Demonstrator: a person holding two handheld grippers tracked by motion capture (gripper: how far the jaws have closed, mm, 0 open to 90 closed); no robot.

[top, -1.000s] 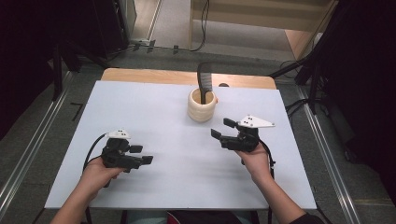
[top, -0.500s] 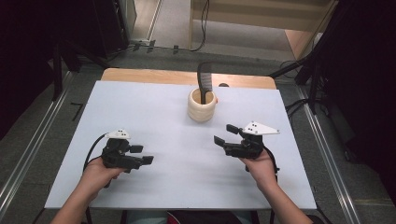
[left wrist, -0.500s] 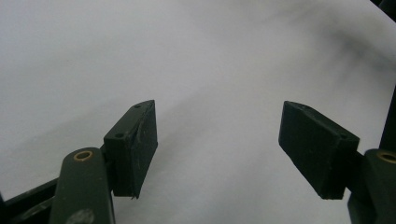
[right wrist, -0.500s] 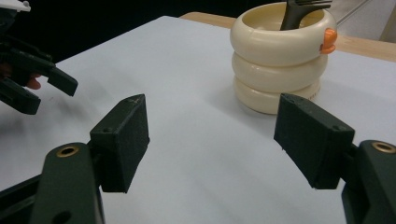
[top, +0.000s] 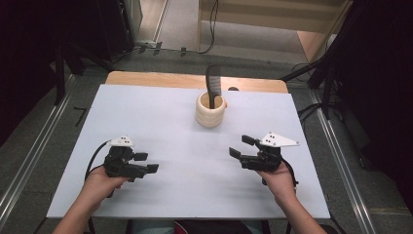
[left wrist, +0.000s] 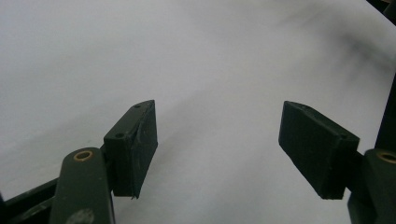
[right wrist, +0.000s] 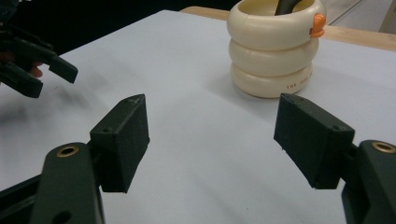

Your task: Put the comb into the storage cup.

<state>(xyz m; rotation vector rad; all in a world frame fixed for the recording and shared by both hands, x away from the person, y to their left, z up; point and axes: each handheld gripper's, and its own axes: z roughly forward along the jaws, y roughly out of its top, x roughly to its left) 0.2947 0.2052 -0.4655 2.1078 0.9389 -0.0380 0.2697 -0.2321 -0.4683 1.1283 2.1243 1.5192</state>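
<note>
Sitting toward the far side of the white tabletop (top: 160, 112) is a cream cup (top: 211, 110) that looks like three fat rings stacked up. A dark comb (top: 212, 86) stands inside the cup and sticks out of its top. The cup has a small orange bit (right wrist: 317, 24) on its side, seen in the right gripper view. The right claw (top: 242, 146) is on the near side of the cup and a little to the right of it, well apart from it. A hand (top: 279, 181) holds it just above the tabletop. Its two jaws are spread wide with nothing between them, and they point toward the cup. The left claw (top: 146, 163) is on the near side of the cup too, but far off to the left. Another hand (top: 100, 181) holds it. Its jaws are also spread wide, with bare white tabletop between them. Neither claw touches the cup or the comb.
</note>
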